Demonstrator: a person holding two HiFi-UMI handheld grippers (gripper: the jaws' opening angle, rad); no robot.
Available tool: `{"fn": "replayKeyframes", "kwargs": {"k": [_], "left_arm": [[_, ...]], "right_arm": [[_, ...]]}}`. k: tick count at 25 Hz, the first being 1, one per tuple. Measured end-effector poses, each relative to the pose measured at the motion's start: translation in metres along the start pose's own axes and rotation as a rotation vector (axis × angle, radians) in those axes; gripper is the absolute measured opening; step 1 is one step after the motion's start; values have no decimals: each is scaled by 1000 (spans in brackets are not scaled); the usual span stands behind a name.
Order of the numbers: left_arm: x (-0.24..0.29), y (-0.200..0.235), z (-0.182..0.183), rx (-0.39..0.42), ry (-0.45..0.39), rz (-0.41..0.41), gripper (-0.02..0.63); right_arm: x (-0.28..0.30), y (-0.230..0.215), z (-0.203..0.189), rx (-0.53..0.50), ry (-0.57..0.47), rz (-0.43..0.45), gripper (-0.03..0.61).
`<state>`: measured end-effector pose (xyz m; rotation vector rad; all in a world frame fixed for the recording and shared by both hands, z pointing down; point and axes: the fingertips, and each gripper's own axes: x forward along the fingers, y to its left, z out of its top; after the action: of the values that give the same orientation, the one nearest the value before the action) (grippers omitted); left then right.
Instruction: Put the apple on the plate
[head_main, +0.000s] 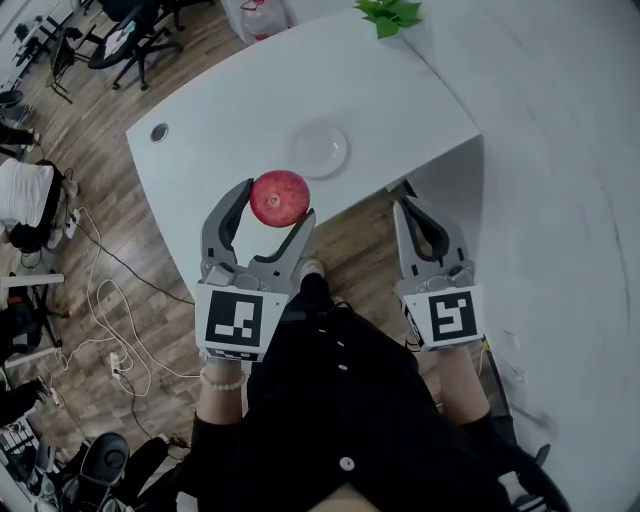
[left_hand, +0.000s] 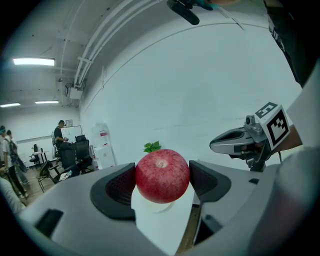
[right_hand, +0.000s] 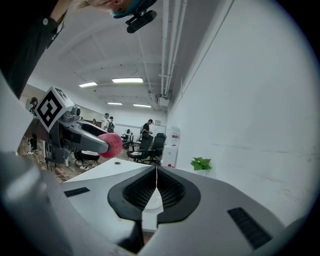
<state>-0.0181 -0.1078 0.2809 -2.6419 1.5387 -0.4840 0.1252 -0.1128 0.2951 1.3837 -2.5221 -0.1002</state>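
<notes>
A red apple is clamped between the jaws of my left gripper, held in the air at the near edge of the white table. In the left gripper view the apple fills the gap between both pads. The small white plate lies on the table just beyond and slightly right of the apple. My right gripper hovers to the right, off the table's near corner, with its jaws pressed together and nothing between them.
A green plant sits at the table's far edge by the white wall. A round grommet marks the table's left end. Office chairs and floor cables lie to the left over wooden flooring.
</notes>
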Motion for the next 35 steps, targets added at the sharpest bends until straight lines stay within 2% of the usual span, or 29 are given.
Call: {"fn": "replayKeyframes", "kwargs": {"k": [16,29,35], "left_arm": [[53,63,-13,27,-1,-71,350],[88,83,-35,8,28,-127,350],[105,83,-46,46,16,-176,350]], "right_arm": [[73,-8,5,0,52,-50,41],[113,-6,0,3,95,-71,41],[125,-7,-6,8,110,-76,41]]}}
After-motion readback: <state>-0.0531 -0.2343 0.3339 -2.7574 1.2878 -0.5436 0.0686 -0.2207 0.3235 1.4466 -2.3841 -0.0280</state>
